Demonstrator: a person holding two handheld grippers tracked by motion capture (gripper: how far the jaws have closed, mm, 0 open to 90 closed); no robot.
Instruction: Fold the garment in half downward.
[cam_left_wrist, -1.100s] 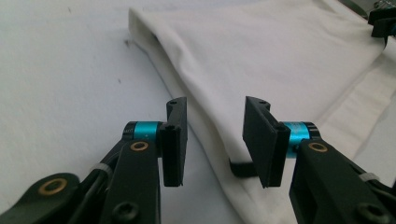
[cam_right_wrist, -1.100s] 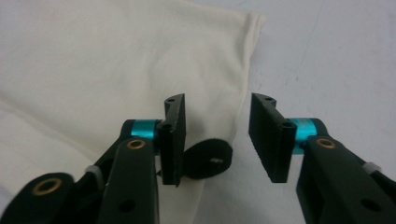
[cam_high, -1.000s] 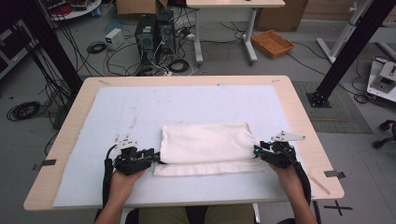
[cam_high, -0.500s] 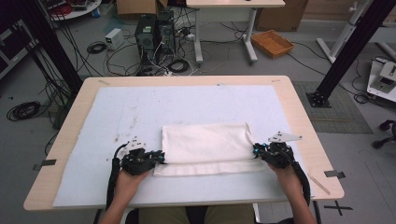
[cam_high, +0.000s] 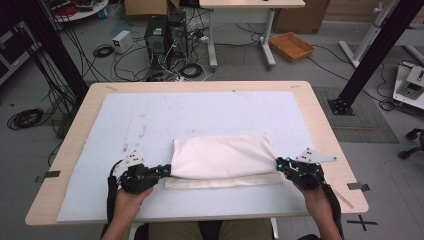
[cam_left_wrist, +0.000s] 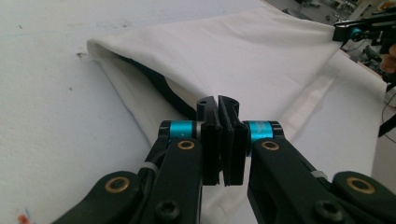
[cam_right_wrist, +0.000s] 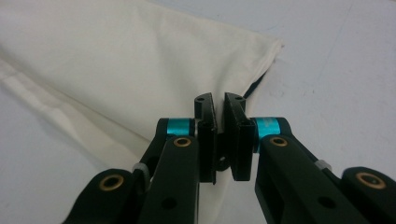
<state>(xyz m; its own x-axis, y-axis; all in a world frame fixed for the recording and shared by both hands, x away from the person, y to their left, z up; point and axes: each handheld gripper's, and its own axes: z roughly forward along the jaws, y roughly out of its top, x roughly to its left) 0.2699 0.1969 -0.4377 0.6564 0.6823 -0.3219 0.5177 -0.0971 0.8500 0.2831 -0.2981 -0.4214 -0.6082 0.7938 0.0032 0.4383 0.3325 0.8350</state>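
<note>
A white folded cloth (cam_high: 222, 157) lies on the pale blue mat (cam_high: 150, 120), with a narrower lower layer showing along its near edge. My left gripper (cam_high: 165, 171) is at the cloth's left end. Its jaws have just closed and pinch the top layer's corner (cam_left_wrist: 217, 100), so the cloth (cam_left_wrist: 243, 51) lifts off the layer under it, leaving a dark gap. My right gripper (cam_high: 281, 164) is at the right end. Its jaws have just been closing and are shut on that corner (cam_right_wrist: 219, 98) of the cloth (cam_right_wrist: 116, 56). The right gripper (cam_left_wrist: 362, 30) also appears far off in the left gripper view.
The mat covers most of the wooden table (cam_high: 325, 130), with bare mat beyond and on both sides of the cloth. On the floor past the table are computer towers (cam_high: 165, 35), cables, a desk leg and an orange tray (cam_high: 291, 46).
Both grippers have come in onto the cloth's ends and their jaws have closed on the top layer. That layer now stands slightly raised at both corners.
</note>
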